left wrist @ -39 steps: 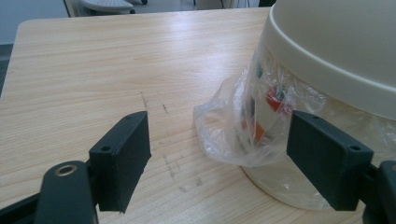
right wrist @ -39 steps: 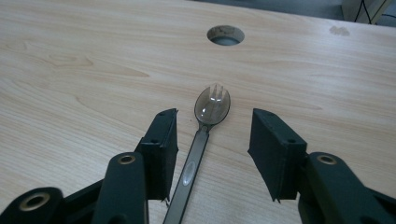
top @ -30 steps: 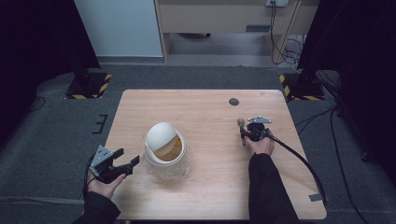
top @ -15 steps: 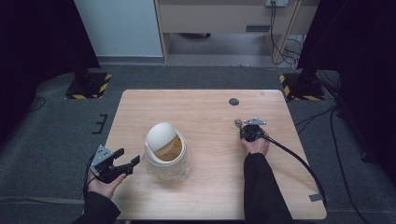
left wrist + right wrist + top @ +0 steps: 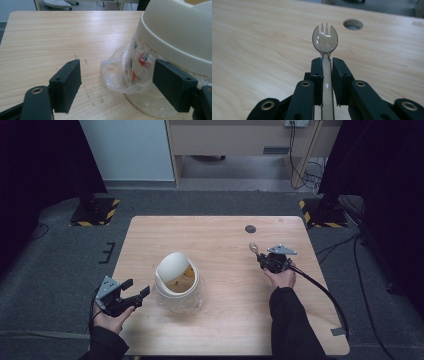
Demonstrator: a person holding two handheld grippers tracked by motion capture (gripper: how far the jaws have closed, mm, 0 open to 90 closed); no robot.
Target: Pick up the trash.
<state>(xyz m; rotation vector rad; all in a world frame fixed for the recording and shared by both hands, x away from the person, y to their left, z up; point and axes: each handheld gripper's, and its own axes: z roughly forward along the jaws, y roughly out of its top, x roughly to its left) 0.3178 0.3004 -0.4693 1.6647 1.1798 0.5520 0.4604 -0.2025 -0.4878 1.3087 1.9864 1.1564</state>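
High view: right claw (image 5: 261,256) lifts a clear spork (image 5: 254,247) off the counter (image 5: 225,330), far from the lidded bowl (image 5: 176,279).
Left claw view: jaws wide apart, empty, flanking the bowl's plastic bag (image 5: 120,72), likely to steady it.
Right claw view: jaws clamped on the spork handle, head forward for scooping.

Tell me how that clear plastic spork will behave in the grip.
The spork looks thin and light, so probably easy to lift. Its glossy handle, pinched between the right hand-held gripper pads, may slip or pivot. The slim neck could flex under load.
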